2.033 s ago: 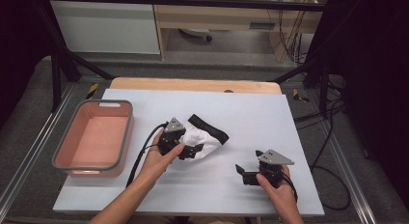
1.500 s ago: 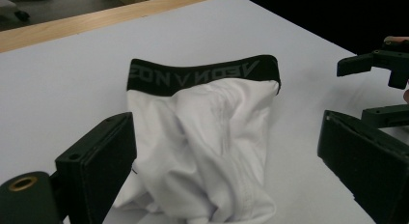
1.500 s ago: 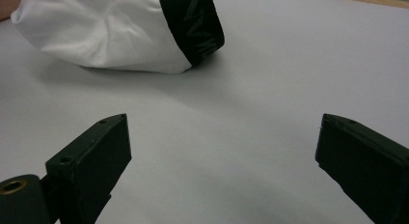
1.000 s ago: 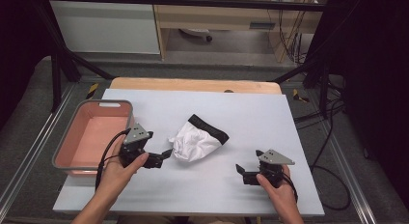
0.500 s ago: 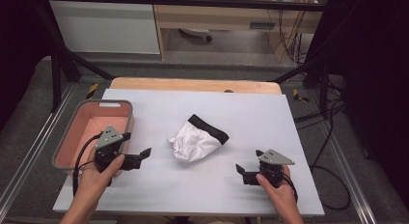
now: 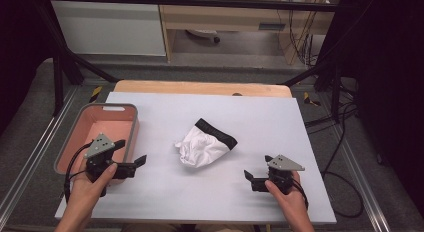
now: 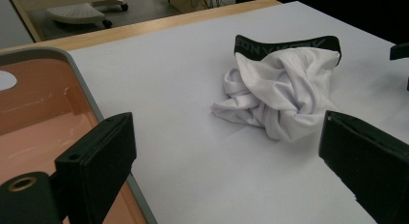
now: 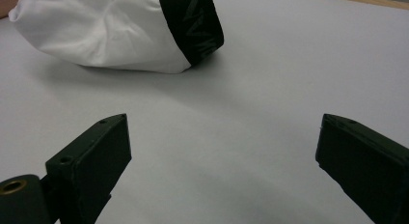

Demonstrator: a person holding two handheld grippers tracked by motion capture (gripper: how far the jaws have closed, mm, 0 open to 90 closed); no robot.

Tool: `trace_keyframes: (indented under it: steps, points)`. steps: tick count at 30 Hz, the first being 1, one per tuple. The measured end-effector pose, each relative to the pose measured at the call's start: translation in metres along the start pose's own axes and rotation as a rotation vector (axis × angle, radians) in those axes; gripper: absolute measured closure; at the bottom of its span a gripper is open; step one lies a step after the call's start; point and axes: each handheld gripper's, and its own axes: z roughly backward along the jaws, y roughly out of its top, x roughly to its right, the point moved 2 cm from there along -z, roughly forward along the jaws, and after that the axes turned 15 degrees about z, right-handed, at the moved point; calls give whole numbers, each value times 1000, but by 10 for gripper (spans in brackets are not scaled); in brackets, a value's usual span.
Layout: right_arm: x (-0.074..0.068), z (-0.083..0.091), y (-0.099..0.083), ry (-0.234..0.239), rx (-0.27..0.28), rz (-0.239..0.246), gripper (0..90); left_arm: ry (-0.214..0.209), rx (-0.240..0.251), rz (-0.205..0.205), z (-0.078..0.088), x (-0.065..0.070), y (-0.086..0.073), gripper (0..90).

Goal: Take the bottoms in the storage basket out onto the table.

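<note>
White garment (image 6: pixel 206 148) crumpled mid-tabletop (image 6: pixel 280 122), untouched. Left gripper (image 6: pixel 131 159) wide, empty, left of garment, beside pink bin (image 6: pixel 131 123). Right gripper (image 6: pixel 251 179) wide, empty, right of garment.

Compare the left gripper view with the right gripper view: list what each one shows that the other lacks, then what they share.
Left gripper view alone: the salmon-pink bin beside the left claw, the table's wooden far edge, and the garment's crumpled white folds.
Right gripper view alone: the right claw, open over bare sheet, and the garment's smooth side with the waistband seen end-on.
Both: the white garment with its black waistband, lying loose on the white table sheet, each claw open and short of it.
</note>
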Motion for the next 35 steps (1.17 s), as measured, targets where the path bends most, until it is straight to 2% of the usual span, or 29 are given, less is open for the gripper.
trace_keyframes:
  steps: [19, 28, 35]
  points:
    - [0, 0, 0, 3, 0, 0, 54, 20, 5, 18, 8, -17, -10, 60]
    - [0, 0, 0, 3, 0, 2, 54, 26, -26, 14, 3, -20, -18, 65]
    - [0, 0, 1, 3, 1, 1, 54, 37, -16, 11, 3, -21, -18, 65]
